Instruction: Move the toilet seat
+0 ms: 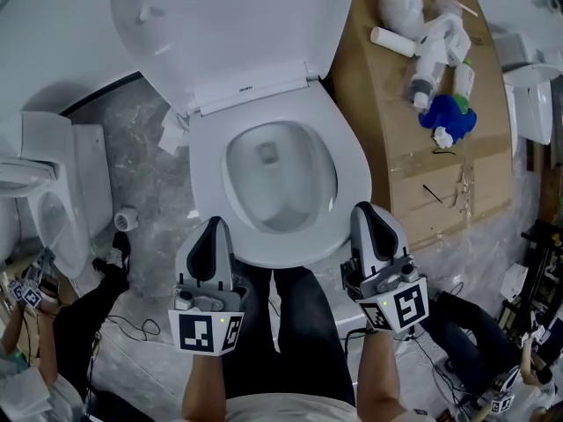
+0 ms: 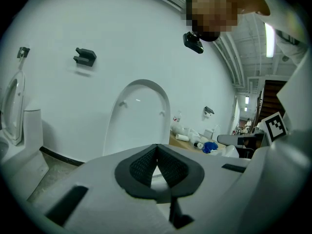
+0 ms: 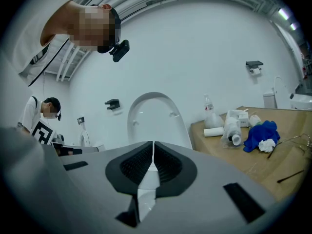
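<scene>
A white toilet stands in front of me in the head view, its lid (image 1: 229,25) raised against the wall and its seat (image 1: 352,161) lying flat on the bowl. My left gripper (image 1: 211,227) hovers at the seat's front left edge, and my right gripper (image 1: 369,211) is at its front right edge. Both are shut, and I see nothing clamped between the pads. The left gripper view has the shut left gripper (image 2: 156,150) pointing toward the upright lid (image 2: 139,116). The right gripper view shows the shut right gripper (image 3: 153,147) and the same lid (image 3: 156,116).
A cardboard-covered surface (image 1: 413,161) right of the toilet carries bottles (image 1: 431,55) and a blue cloth (image 1: 449,117). Another white toilet (image 1: 53,200) stands at the left. Seated people (image 1: 70,341) and cables lie on the floor at both lower corners.
</scene>
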